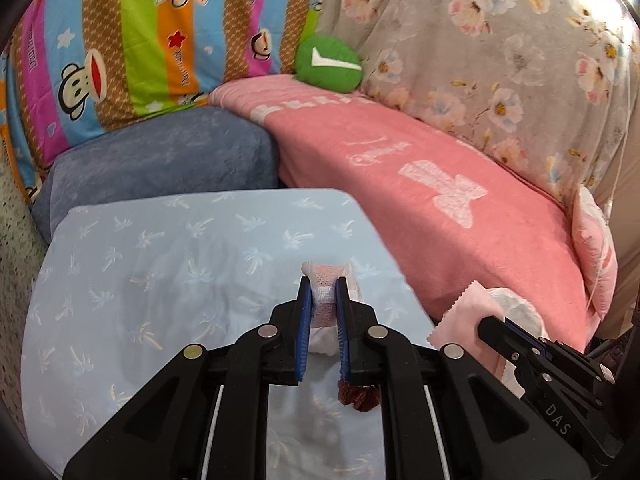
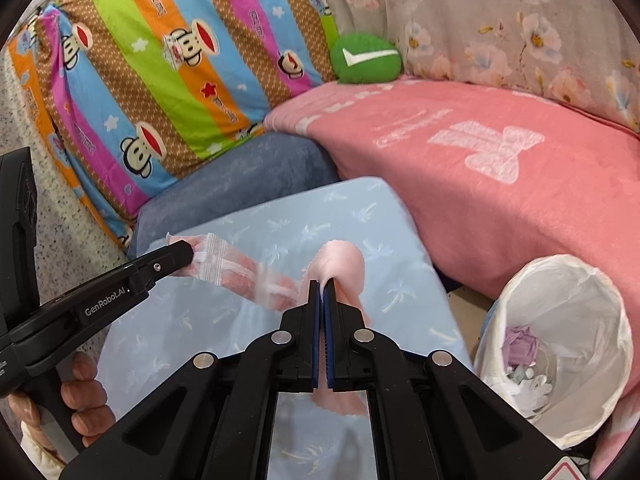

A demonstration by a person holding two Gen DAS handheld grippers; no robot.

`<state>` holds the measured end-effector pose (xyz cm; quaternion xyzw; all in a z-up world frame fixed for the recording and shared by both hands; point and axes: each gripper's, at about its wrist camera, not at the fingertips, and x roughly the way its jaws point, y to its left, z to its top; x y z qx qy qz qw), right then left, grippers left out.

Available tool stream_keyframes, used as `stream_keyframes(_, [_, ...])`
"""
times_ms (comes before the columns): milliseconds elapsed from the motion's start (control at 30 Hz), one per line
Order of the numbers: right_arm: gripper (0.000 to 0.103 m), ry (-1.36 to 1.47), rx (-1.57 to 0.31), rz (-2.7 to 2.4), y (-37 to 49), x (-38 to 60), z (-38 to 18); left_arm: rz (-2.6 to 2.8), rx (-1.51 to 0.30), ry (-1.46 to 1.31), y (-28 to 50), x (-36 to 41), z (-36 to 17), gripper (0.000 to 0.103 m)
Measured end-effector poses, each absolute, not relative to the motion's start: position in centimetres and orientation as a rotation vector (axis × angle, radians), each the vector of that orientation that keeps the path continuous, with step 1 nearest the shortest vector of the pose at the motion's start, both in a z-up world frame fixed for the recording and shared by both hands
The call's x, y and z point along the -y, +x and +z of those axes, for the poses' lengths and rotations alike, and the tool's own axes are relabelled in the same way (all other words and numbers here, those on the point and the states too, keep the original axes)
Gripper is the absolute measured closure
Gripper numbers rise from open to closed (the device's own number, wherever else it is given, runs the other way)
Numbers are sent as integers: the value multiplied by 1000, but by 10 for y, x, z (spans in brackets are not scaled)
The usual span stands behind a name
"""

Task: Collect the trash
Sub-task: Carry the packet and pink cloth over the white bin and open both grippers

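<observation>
My left gripper (image 1: 323,282) is shut on a clear zip bag with pink mesh inside (image 1: 325,300), held above a light blue pillow (image 1: 160,280). In the right wrist view that same bag (image 2: 232,268) sticks out from the left gripper's fingers (image 2: 180,254) toward the right. My right gripper (image 2: 322,282) is shut on a thin pink sheet with zigzag edges (image 2: 346,268), which droops over and under its fingers. From the left wrist view, the pink sheet (image 1: 464,316) hangs at the right gripper's fingertips (image 1: 490,326). A bin with a white liner (image 2: 560,280) stands at the lower right with scraps inside.
A small dark red crumpled thing (image 1: 358,394) lies on the blue pillow under my left gripper. A pink blanket (image 1: 440,184), a grey-blue cushion (image 1: 160,160), a striped cartoon pillow (image 1: 140,40), a green round cushion (image 1: 328,64) and a floral cover (image 1: 500,40) surround it. A hand (image 2: 84,396) grips the left handle.
</observation>
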<state>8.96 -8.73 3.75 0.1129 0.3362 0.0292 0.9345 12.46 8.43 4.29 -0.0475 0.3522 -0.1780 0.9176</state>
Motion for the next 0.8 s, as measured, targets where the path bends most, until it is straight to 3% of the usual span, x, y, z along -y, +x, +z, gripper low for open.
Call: stream_keyframes(800, [101, 319, -552, -134, 4, 208, 76, -660, -658, -21, 68, 36, 90, 91])
